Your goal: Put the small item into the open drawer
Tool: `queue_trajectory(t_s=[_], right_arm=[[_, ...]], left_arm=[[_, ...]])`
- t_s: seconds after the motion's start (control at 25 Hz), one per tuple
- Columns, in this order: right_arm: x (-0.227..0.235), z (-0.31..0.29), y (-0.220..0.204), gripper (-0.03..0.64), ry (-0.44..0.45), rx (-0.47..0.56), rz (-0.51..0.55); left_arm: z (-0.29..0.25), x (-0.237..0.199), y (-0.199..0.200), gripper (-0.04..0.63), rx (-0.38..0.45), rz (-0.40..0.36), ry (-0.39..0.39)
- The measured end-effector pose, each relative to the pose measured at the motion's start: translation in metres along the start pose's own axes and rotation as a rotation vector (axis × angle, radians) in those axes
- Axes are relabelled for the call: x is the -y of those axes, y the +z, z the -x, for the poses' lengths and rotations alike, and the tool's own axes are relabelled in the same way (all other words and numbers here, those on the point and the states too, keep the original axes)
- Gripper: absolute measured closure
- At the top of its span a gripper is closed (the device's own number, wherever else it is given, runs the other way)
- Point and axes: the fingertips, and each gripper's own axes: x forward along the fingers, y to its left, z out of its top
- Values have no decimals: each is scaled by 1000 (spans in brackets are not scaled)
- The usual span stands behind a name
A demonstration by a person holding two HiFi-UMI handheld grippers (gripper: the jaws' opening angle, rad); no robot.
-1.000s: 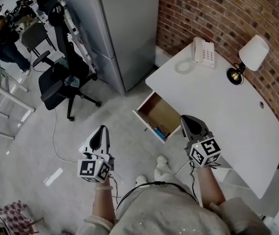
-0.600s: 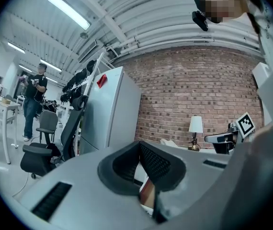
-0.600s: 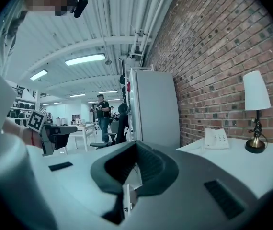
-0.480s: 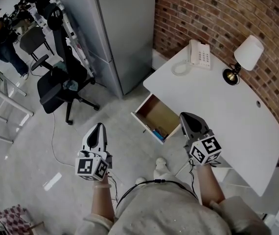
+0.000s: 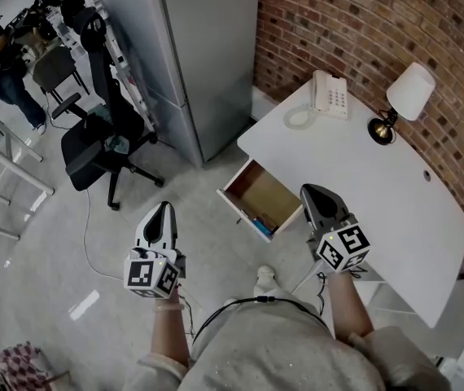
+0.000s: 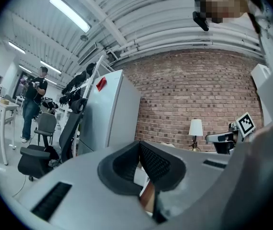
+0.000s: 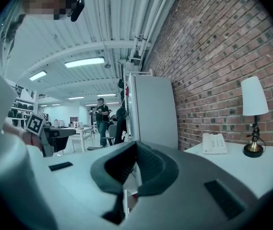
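Observation:
The wooden drawer (image 5: 258, 187) stands pulled out from the white desk (image 5: 378, 186) in the head view. A small blue item (image 5: 262, 221) lies in its near corner. My right gripper (image 5: 311, 192) hovers just right of the drawer, over the desk's front edge, shut with nothing in it; the right gripper view shows its pads (image 7: 135, 158) meeting. My left gripper (image 5: 164, 208) hangs over the floor, well left of the drawer, also shut and empty. Its pads (image 6: 141, 152) touch in the left gripper view.
A white telephone (image 5: 331, 94) and a lamp (image 5: 403, 94) sit at the desk's far side by the brick wall (image 5: 354, 23). A tall grey cabinet (image 5: 191, 47) stands behind the drawer. A black office chair (image 5: 94, 137) and a floor cable (image 5: 89, 235) lie to the left.
The head view has shifted a little. Both grippers keep about the same places and stay shut.

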Motion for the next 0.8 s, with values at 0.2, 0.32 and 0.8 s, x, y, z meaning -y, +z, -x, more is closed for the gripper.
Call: queue_trajectory(t_s=[0.2, 0.32, 0.8], right_arm=[[2, -1, 1, 612, -1, 6, -8], [1, -3, 0, 612, 3, 4, -13], [4, -4, -5, 612, 17, 2, -26]], left_arm=[[1, -1, 0, 589, -3, 3, 7], [1, -3, -1, 589, -10, 5, 11], [-3, 2, -8, 589, -26, 8, 9]])
